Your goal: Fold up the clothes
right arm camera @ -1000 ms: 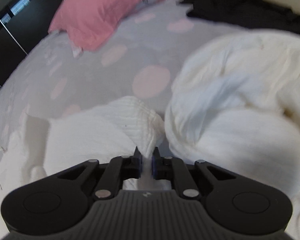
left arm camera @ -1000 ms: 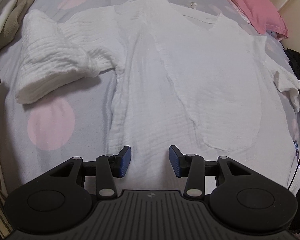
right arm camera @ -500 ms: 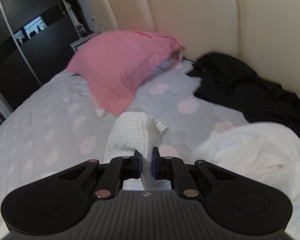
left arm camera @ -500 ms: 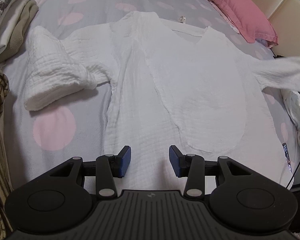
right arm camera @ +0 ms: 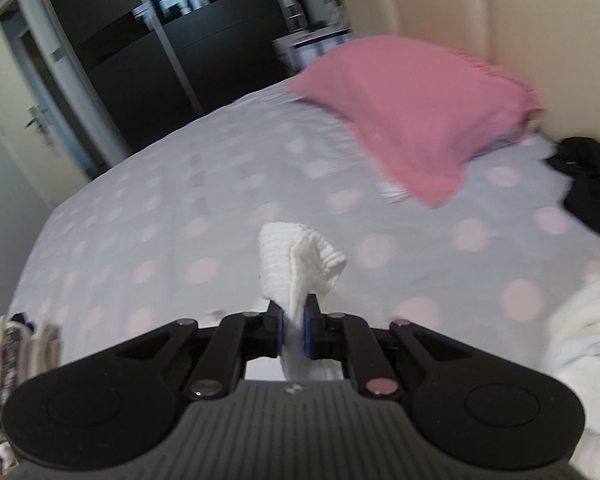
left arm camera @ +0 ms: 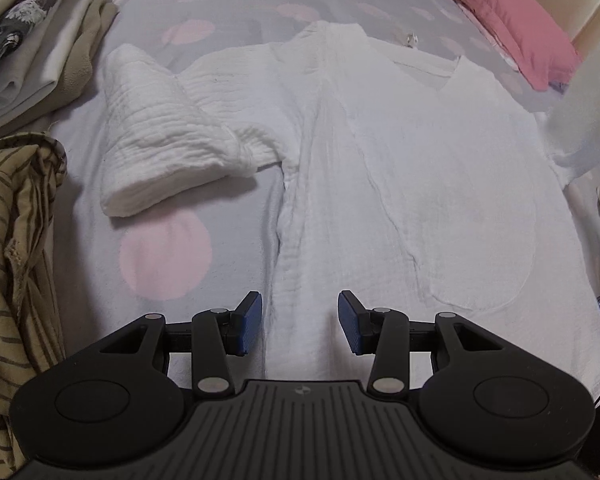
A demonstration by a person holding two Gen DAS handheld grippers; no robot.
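A white crinkled shirt (left arm camera: 412, 184) lies flat on the grey bedsheet with pink dots (left arm camera: 164, 256). Its left sleeve (left arm camera: 156, 148) lies bent on the sheet. Its right sleeve (left arm camera: 588, 104) is lifted off the bed at the right edge of the left wrist view. My left gripper (left arm camera: 300, 322) is open and empty, just above the shirt's hem. My right gripper (right arm camera: 292, 330) is shut on the right sleeve's cuff (right arm camera: 300, 264), which sticks up between the pads, held above the bed.
A pink pillow (left arm camera: 504, 12) lies at the head of the bed; it also shows in the right wrist view (right arm camera: 412, 112). Folded clothes (left arm camera: 32, 48) are stacked at the left, a striped garment (left arm camera: 12, 256) below them. A black garment (right arm camera: 592, 184) and white laundry (right arm camera: 584, 348) lie at the right.
My right gripper has lifted the sleeve cuff up off the bed and swung to the left. The left gripper has drawn back a little and stays open.
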